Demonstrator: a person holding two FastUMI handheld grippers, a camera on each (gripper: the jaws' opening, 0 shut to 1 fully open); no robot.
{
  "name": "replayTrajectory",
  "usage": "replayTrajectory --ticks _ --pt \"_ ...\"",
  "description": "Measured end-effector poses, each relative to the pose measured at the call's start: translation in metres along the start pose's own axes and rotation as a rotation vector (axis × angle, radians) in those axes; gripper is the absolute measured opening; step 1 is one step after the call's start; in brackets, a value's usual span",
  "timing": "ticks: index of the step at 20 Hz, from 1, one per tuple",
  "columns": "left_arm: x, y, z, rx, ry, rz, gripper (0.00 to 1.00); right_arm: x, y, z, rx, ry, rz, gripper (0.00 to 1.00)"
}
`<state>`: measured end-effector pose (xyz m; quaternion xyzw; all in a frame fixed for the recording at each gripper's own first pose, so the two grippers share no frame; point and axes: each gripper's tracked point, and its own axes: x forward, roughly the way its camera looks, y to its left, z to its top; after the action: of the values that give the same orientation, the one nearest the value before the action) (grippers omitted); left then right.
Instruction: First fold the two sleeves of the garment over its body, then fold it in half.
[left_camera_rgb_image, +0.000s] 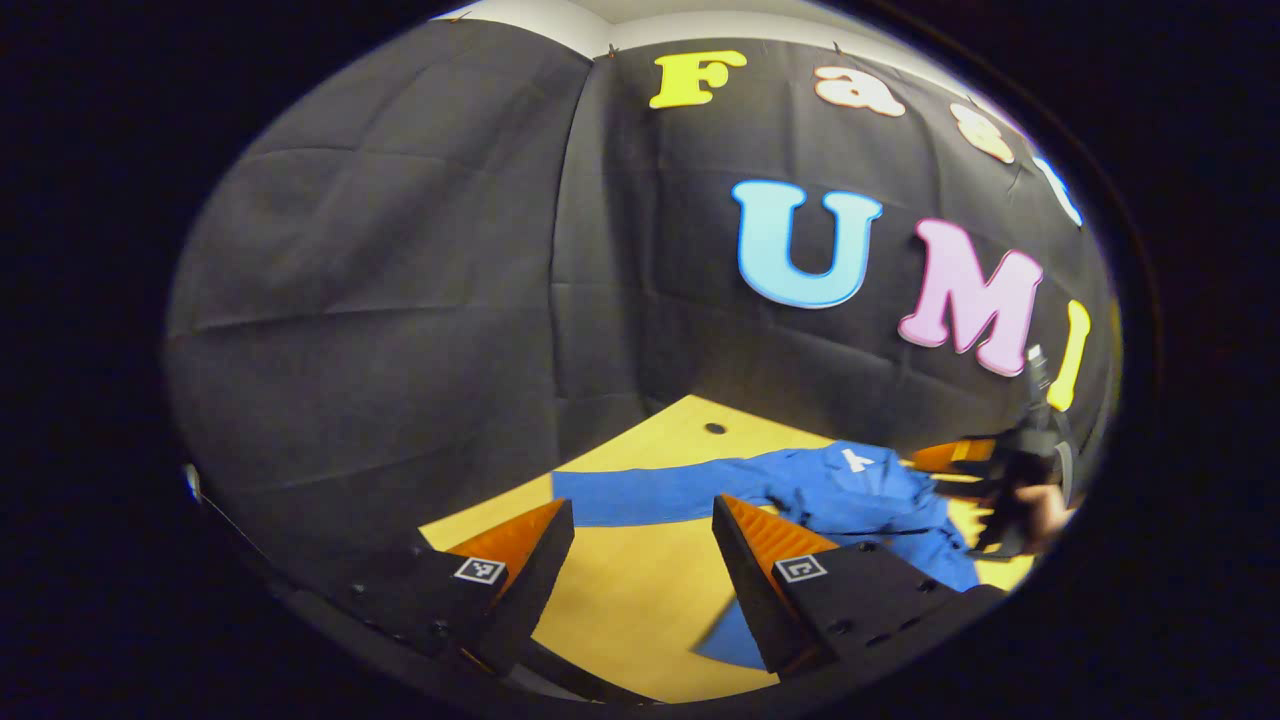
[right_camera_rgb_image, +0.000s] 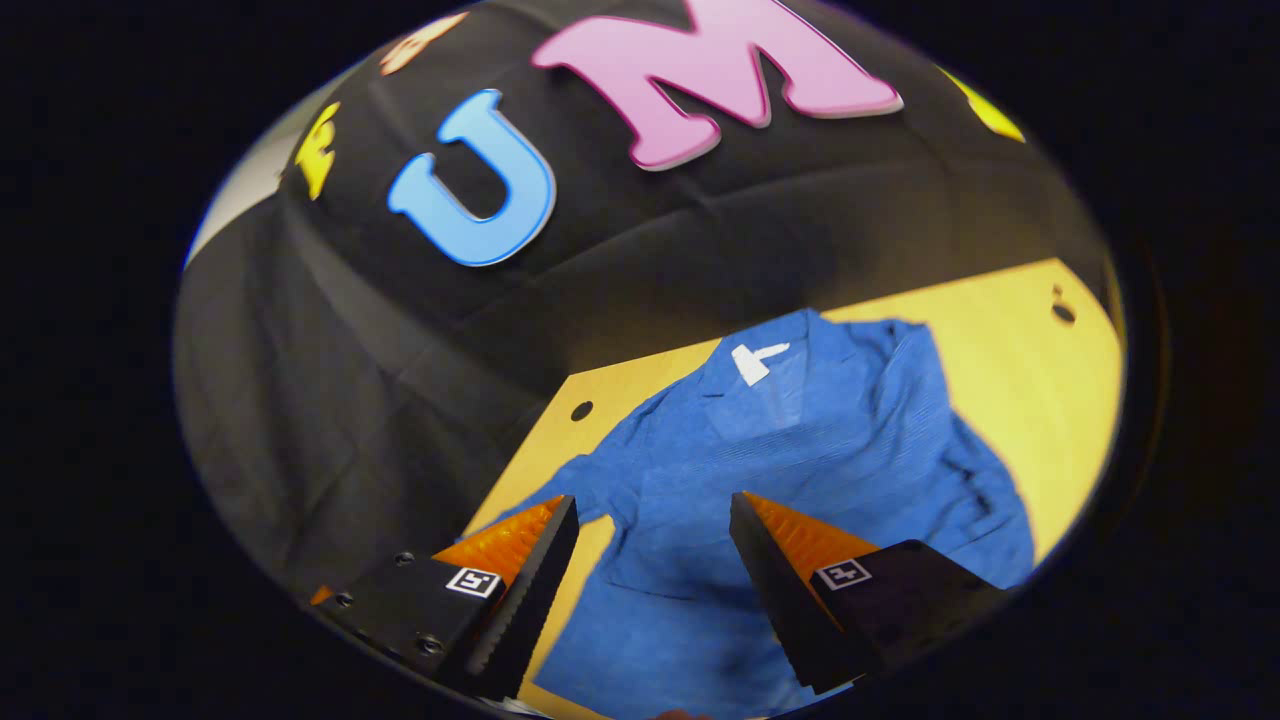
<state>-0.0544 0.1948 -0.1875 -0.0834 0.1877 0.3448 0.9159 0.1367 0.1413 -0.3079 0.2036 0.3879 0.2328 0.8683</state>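
Observation:
A blue garment (left_camera_rgb_image: 860, 490) lies on the yellow table (left_camera_rgb_image: 640, 600), its white neck label (left_camera_rgb_image: 855, 460) facing up. One long sleeve (left_camera_rgb_image: 640, 497) stretches flat to the left. My left gripper (left_camera_rgb_image: 640, 512) hovers open just above that sleeve with nothing between its fingers. Farther right, a hand (left_camera_rgb_image: 1050, 510) holds my right gripper (left_camera_rgb_image: 945, 470) over the garment's far side. In the right gripper view the garment (right_camera_rgb_image: 800, 450) spreads below my open right gripper (right_camera_rgb_image: 652, 505), label (right_camera_rgb_image: 757, 362) at the top. The cloth at its right side (right_camera_rgb_image: 960, 470) is bunched in folds.
The table (right_camera_rgb_image: 1010, 340) has small round holes (left_camera_rgb_image: 715, 428) (right_camera_rgb_image: 581, 410) (right_camera_rgb_image: 1063, 313) near its back corners. The black cloth wall (left_camera_rgb_image: 400, 300) closes in behind and to the left of the table.

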Motion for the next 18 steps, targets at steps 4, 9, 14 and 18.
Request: replayTrajectory --ticks 4,9,14,18 --pt "0.078 0.036 -0.022 0.071 0.126 0.009 0.81 -0.089 -0.001 0.019 -0.18 -0.123 -0.088 0.97" --pt "0.181 0.053 -0.057 -0.004 0.304 0.036 0.82 -0.199 -0.015 0.053 -0.324 -0.318 -0.279 0.97" --pt "0.222 0.067 -0.089 -0.012 0.504 0.141 0.83 -0.268 -0.024 0.047 -0.423 -0.35 -0.448 0.98" --pt "0.231 0.062 -0.103 -0.038 0.575 0.098 0.83 -0.283 -0.006 0.036 -0.425 -0.339 -0.46 0.96"
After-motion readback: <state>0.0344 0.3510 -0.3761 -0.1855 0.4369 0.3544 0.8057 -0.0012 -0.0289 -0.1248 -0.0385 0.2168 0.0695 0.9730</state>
